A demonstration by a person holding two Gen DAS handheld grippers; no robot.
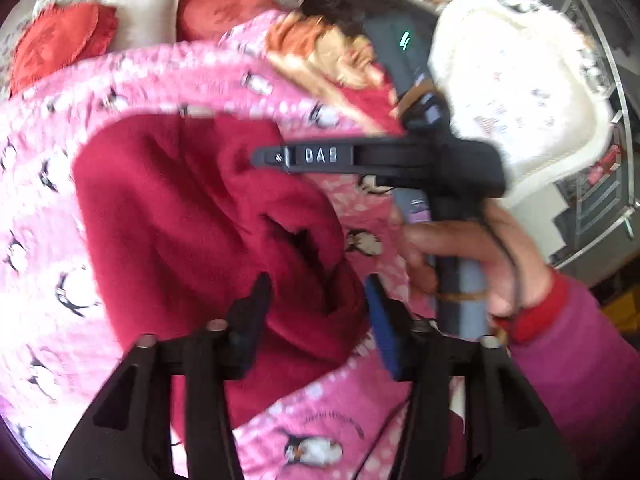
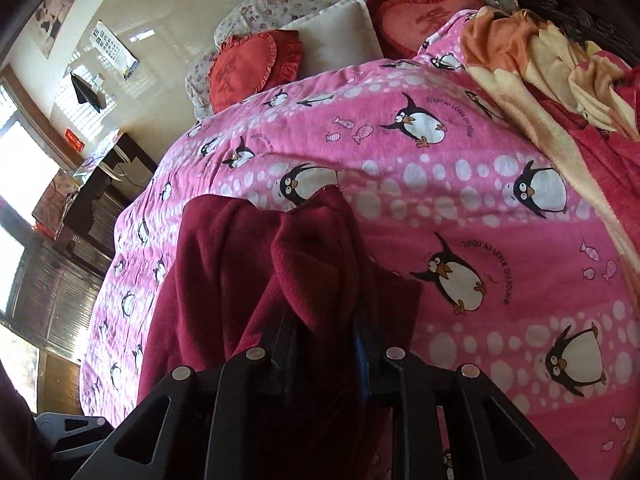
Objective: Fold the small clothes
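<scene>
Fleece, dark red and thick, fills the near ground of both wrist views: the small garment [image 2: 240, 264] lies rumpled on the pink penguin-print bedspread [image 2: 460, 208], one edge bunched up and clamped between the jaws of the right gripper [image 2: 324, 320], whose pads are closed on a fold of it. From the left wrist view, the left gripper [image 1: 316, 320] stands with its jaws apart above the same garment [image 1: 192, 208], nothing pressed between them, the cloth lying loose beneath. Just past it, a person's hand [image 1: 460, 256] in a purple sleeve grips the handle of the right tool. The fabric looks soft, light and limp, so it will likely sag and drape wherever it is unsupported, and its nap should give the pads good friction rather than slip. A sensible hold would be at a hem or corner, pinching one layer only, since a bunched grip drags extra folds along. Farther back sit an orange-and-cream blanket [image 2: 532, 64], then red heart cushions [image 2: 248, 68] and a pale pillow [image 2: 340, 28] against the headboard end.
</scene>
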